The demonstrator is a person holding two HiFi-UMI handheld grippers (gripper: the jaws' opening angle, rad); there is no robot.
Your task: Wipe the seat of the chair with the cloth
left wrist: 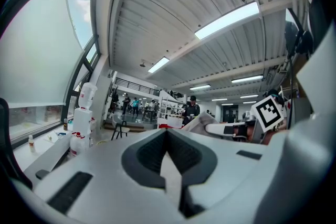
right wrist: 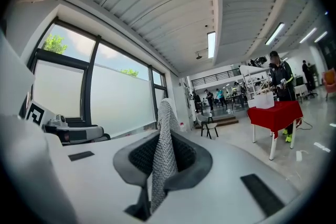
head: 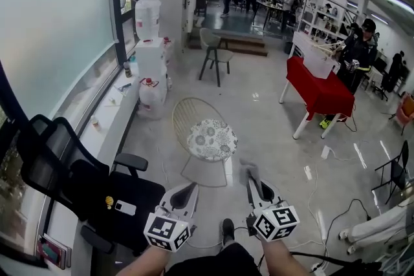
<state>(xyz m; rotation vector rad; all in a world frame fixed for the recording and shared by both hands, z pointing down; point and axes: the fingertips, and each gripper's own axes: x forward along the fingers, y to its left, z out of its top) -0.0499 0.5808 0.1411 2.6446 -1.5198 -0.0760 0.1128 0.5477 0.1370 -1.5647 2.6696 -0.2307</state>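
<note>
In the head view, the wire chair with its patterned seat cushion is standing at twelve o'clock from both grippers, apart from them. The right gripper is carrying the cloth, and the left gripper is riding at its nine o'clock. I judge the cloth should go down flat on the cushion, then sweep in overlapping passes.

In the left gripper view, the left gripper's jaws are pressing together, holding nothing.

In the right gripper view, the jaws are clamping the knitted grey cloth, with a fold sticking up toward twelve o'clock past the tips.
</note>
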